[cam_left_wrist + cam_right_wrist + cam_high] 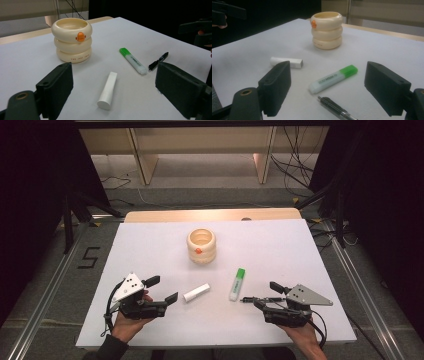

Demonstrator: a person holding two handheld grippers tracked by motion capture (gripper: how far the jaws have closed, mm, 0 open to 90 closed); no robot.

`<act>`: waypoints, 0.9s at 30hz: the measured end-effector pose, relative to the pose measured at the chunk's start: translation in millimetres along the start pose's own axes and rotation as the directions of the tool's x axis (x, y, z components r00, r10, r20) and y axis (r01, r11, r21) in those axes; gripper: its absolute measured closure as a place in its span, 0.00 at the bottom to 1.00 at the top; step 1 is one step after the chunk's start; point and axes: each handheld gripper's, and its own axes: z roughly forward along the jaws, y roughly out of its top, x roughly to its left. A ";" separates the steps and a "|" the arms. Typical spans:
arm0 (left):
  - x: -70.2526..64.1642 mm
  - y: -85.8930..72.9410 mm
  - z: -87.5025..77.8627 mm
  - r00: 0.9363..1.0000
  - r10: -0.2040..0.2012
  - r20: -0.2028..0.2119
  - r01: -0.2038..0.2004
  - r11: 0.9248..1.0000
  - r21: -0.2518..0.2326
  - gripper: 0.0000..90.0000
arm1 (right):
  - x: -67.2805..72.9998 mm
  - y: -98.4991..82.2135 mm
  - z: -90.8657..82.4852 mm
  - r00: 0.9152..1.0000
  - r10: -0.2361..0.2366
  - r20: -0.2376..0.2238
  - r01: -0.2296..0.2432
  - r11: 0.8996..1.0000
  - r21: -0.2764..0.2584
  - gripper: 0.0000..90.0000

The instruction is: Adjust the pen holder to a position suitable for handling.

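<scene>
White tube (196, 292) lying flat on white tabletop (150, 250), just ahead of left tool (162, 290), untouched. Left tool held low at near left edge, jaws spread wide, nothing between. Right tool (266, 295) at near right, jaws likewise wide and empty. Black pen (260, 299) close before right tool. Green-capped highlighter (237, 284) just beyond pen, to the right of tube, apart from it. Farther back, near tabletop centre, cream ringed cup (201, 246) standing upright, orange knob on its side.

Cables (294, 172) trail the floor (210, 195); wooden shelving (143, 165), seemingly, stands behind.
</scene>
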 end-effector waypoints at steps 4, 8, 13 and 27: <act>-0.6 0.3 1.2 1.000 0.004 -0.001 -0.004 1.000 0.002 0.16 | 0.5 -0.2 1.0 1.000 0.000 0.000 0.000 1.000 0.001 0.25; -0.7 0.9 2.1 1.000 0.006 -0.002 -0.006 1.000 0.002 0.16 | 1.3 0.1 0.4 1.000 -0.001 0.001 0.001 1.000 0.000 0.25; 1.3 1.8 2.2 1.000 0.000 -0.014 0.000 1.000 0.009 0.16 | 0.9 0.6 -0.2 1.000 0.002 0.002 -0.002 1.000 -0.008 0.25; 20.2 22.6 17.3 0.992 -0.048 -0.114 0.051 0.998 0.028 0.16 | 0.7 0.8 -1.0 1.000 0.007 0.001 -0.007 1.000 -0.012 0.25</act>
